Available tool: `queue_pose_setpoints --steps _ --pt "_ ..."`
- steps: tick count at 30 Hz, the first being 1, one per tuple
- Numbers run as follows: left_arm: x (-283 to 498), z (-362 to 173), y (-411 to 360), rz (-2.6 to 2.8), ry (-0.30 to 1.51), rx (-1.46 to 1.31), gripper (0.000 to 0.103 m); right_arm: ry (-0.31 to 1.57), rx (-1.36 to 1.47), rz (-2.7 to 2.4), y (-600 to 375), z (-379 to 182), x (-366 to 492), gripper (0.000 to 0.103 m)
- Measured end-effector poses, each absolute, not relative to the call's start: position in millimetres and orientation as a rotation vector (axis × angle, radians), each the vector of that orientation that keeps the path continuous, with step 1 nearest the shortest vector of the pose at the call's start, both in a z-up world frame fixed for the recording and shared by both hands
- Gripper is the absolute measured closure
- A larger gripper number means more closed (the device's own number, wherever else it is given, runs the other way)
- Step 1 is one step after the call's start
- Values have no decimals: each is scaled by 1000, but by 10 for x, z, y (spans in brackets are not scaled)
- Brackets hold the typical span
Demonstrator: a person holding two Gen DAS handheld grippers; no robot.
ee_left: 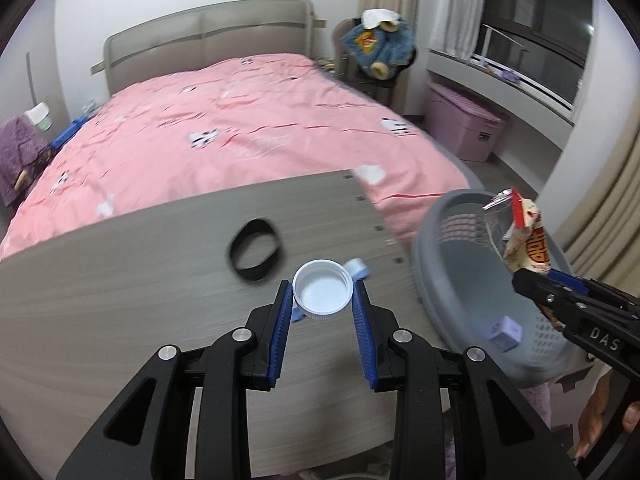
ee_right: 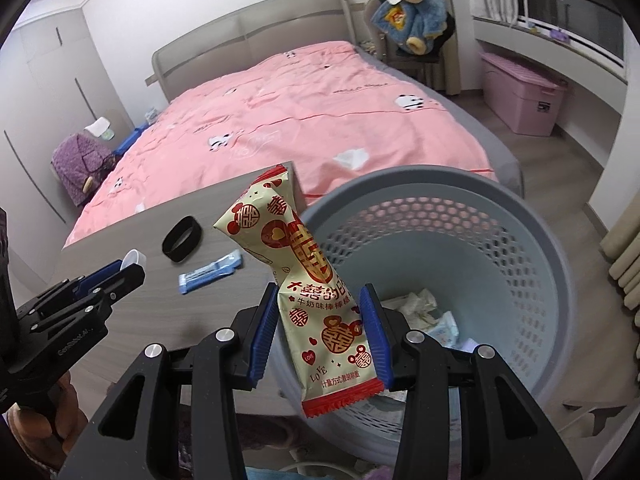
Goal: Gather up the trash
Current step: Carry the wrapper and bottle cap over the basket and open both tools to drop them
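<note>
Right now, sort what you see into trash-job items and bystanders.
Job:
- white plastic bottle cap, in left gripper
- cream and red snack wrapper, in right gripper
- light blue flat packet
- black elastic band
- grey perforated basket

Bystanders:
- pink bedspread
- pink storage box
- blue fleece jacket

The grey wood-grain worktop [ee_right: 132,312] carries a black band [ee_right: 182,239] and, at its 5 o'clock, a blue wrapper [ee_right: 210,272] lying flat. Both lie apart. At 3 o'clock of the worktop, a grey basket [ee_right: 552,264] stands beside its edge.
</note>
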State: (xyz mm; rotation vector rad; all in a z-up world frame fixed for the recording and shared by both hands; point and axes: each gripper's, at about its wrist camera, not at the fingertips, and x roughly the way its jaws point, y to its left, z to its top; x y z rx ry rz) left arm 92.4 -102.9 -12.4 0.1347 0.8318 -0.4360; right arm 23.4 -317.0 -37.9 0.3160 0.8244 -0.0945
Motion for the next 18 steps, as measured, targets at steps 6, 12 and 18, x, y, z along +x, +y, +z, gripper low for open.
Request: queue_pose_setpoints --steps 6,12,18 --pt "830 -14 -1423 -498 806 166 73 800 348 -162 -3495 -393 35 62" --pt "754 30 -1813 -552 797 190 73 782 377 -212 -3806 -420 -117 62" --pt "703 12 -2130 -593 794 233 73 769 403 -243 -4036 -471 -193 62"
